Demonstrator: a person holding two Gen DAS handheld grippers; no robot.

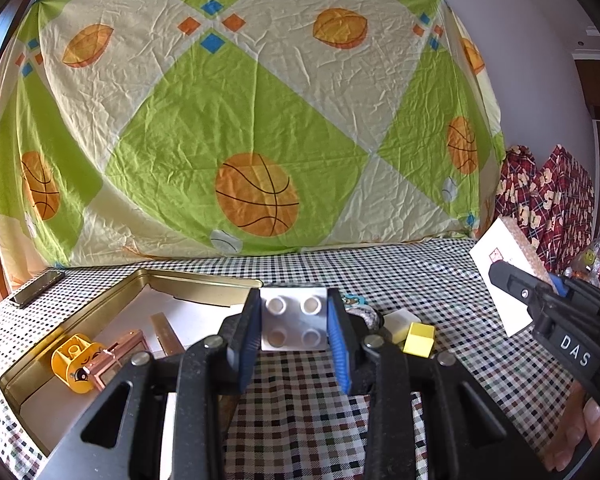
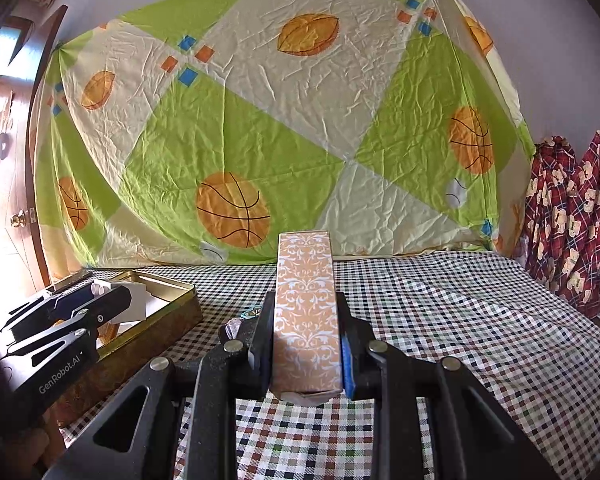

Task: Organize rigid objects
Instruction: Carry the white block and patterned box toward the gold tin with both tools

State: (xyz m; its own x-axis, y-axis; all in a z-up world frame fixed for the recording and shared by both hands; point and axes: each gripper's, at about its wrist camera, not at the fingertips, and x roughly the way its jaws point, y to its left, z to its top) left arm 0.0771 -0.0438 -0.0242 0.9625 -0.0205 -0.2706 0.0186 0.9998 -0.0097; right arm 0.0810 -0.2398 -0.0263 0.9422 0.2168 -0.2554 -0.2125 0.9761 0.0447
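My left gripper (image 1: 294, 320) is shut on a white studded building brick (image 1: 294, 325), held above the checked cloth just right of a gold tin (image 1: 204, 286). Inside the tin lie a yellow toy brick with a face (image 1: 74, 362), a copper-coloured frame piece (image 1: 118, 356) and a gold strip (image 1: 166, 334). My right gripper (image 2: 305, 316) is shut on a long orange box with a white floral pattern (image 2: 306, 312), held above the cloth. That box (image 1: 508, 276) and the right gripper (image 1: 504, 276) also show at the right in the left wrist view. The left gripper (image 2: 100, 290) appears over the tin (image 2: 168, 300) in the right wrist view.
A white block (image 1: 400, 322) and a yellow cube (image 1: 420, 338) lie on the checked tablecloth (image 1: 300, 400) behind my left fingers, with small trinkets (image 1: 356, 300) near them. A phone (image 1: 38, 288) rests at the far left. A basketball-print sheet (image 1: 240, 120) hangs behind; red patterned fabric (image 1: 540, 200) stands at the right.
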